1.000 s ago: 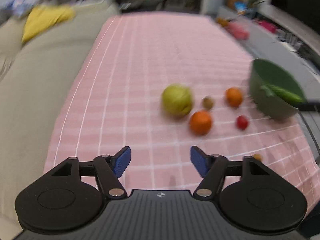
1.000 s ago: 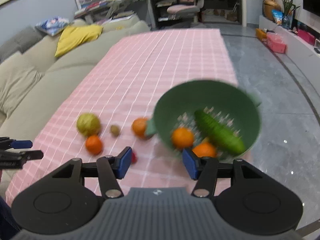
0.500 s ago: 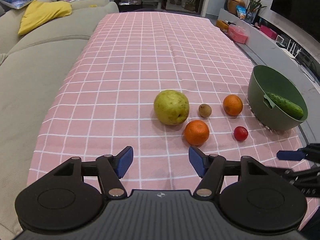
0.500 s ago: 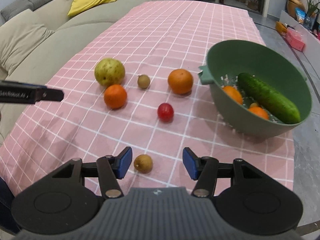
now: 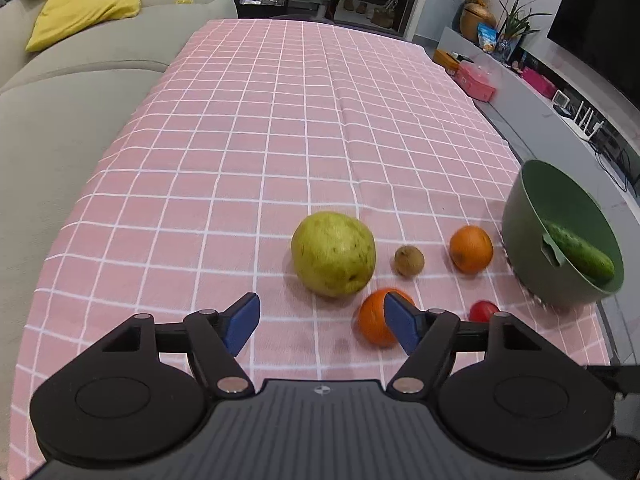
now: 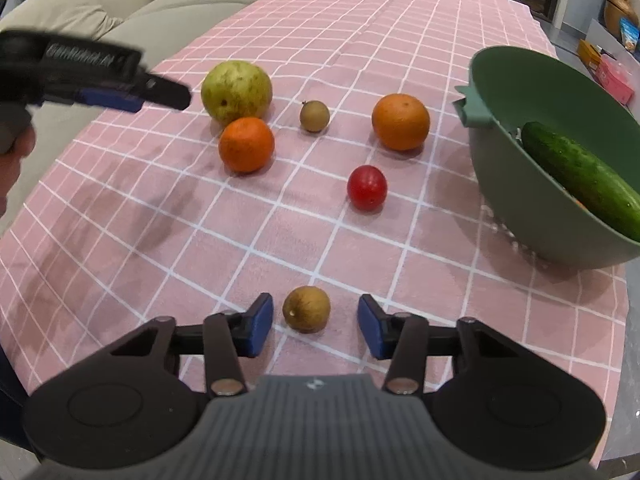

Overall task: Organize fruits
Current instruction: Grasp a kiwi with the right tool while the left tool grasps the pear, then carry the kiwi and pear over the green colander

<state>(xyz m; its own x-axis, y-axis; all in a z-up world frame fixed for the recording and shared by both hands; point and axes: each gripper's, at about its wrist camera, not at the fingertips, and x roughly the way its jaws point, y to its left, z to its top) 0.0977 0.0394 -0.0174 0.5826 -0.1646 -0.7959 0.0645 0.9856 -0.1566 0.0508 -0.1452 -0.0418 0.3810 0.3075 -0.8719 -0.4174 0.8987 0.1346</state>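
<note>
**A:** Fingers first: the right gripper [image 6: 316, 326] has its blue pads either side of a small brown fruit [image 6: 306, 308], looks like a longan, near the bench's front edge. Jaws are closing, but there's a clear gap on both sides, so the pads aren't pressing on it and it's just sitting on the pink checked cloth [image 6: 320, 20].

**B:** And the left one?

**A:** The left gripper [image 5: 322, 324] is spread wide and opening further, with only cloth between the fingers. Its right pad overlaps the nearer orange [image 5: 374, 318] in the left wrist view. I can't tell whether it's touching or just hanging in front of it.

**B:** Where's the rest of the fruit?

**A:** All toward the bench's front right corner. A big yellow-green pear [image 5: 333, 254] is just behind that orange, nearly touching it. Right of the pear is a second little brown fruit [image 5: 409, 261], then another orange [image 5: 471, 249]. A small red tomato [image 6: 367, 187] sits in front of that one, apart from everything.

**B:** Bowl?

**A:** A green colander bowl [image 6: 520, 80] stands at the right edge, close to the second orange, with a cucumber [image 6: 580, 174] lying slanted inside. A sliver of orange shows under the cucumber, too hidden to name.

**B:** Anything off the bench?

**A:** A beige sofa [image 5: 60, 120] along the left edge with a yellow cushion [image 5: 80, 12] on it.
</note>
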